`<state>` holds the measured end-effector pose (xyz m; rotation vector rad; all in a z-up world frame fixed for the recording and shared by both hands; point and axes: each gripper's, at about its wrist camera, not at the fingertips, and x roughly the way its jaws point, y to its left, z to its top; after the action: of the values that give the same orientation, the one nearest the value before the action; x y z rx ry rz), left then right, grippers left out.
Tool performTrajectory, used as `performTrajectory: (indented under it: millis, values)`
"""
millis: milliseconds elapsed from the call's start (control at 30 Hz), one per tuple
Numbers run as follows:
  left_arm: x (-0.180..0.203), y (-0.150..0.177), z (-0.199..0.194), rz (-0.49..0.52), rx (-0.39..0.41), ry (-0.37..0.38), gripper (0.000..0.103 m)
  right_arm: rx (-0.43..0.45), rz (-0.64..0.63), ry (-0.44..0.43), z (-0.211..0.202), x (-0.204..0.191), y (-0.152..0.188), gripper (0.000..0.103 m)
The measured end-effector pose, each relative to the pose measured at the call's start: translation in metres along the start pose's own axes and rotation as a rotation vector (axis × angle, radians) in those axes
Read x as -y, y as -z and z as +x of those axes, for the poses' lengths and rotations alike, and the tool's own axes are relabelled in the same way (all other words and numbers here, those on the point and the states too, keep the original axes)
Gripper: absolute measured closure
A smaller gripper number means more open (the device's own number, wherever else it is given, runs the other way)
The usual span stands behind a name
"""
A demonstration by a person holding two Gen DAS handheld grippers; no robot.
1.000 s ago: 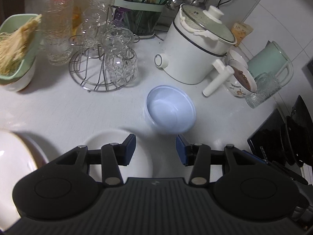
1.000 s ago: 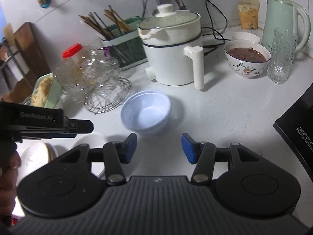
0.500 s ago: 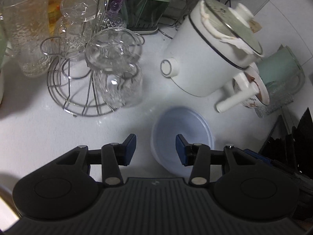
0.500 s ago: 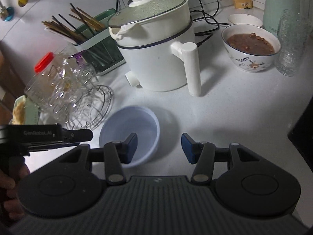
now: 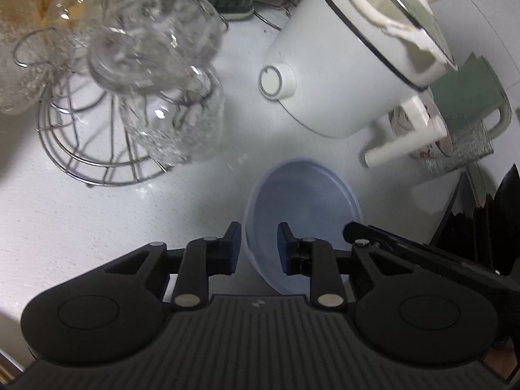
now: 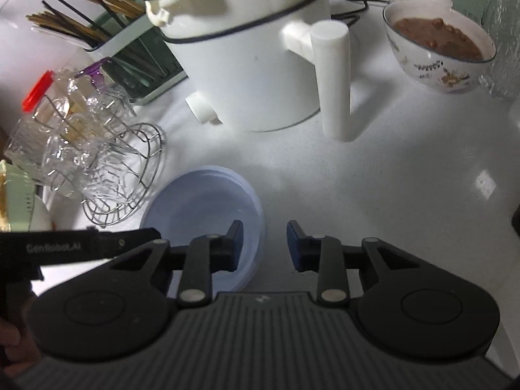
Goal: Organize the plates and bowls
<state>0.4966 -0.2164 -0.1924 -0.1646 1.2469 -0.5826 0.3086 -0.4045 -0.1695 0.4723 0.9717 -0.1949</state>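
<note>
Nearest to us, our left gripper (image 5: 259,243) sits with its fingers parted astride the left rim of the pale blue bowl (image 5: 304,208), one pad outside the wall and one inside the hollow, nothing pinched yet. We judge that this straddle is there so that closing will clamp the thin wall. Our right gripper (image 6: 265,243) mirrors it on the bowl's other side: fingers spread, the left pad over the bowl's interior, the right pad outside above the white counter (image 6: 390,188). Taking the bowl by both edges looks like a way to lift it level.

The bowl itself stands upright and empty on the counter, just in front of the white electric pot (image 6: 260,65), whose handle (image 6: 334,81) points down toward us beside it.

A little further left, a wire rack (image 6: 130,175) holds drinking glasses (image 5: 162,74) tipped over, presumably to drain. Behind it, a green holder of chopsticks (image 6: 97,29) stands against the wall. Far right, a patterned bowl of brown food (image 6: 438,45) rests by a textured glass and a green kettle (image 5: 468,97), well clear of our lift.
</note>
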Motion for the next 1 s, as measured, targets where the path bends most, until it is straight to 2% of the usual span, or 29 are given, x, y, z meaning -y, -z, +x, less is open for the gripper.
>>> performTrajectory:
  millis: [100,400,733,1000]
  values:
    - [0.002,0.003,0.003,-0.013,-0.012,0.017,0.078,-0.01,0.005,-0.003,0.004,0.002,0.002,0.08]
    - [0.017,0.012,-0.012,-0.013,0.027,0.025,0.078,0.009,-0.016,-0.031,-0.007,0.002,0.002,0.08]
    - [0.029,0.03,-0.062,-0.027,0.094,0.013,0.078,0.059,-0.023,-0.087,-0.05,-0.006,0.002,0.08]
    - [0.027,0.055,-0.107,-0.046,0.173,-0.026,0.078,0.109,-0.091,-0.153,-0.079,-0.03,0.01,0.08]
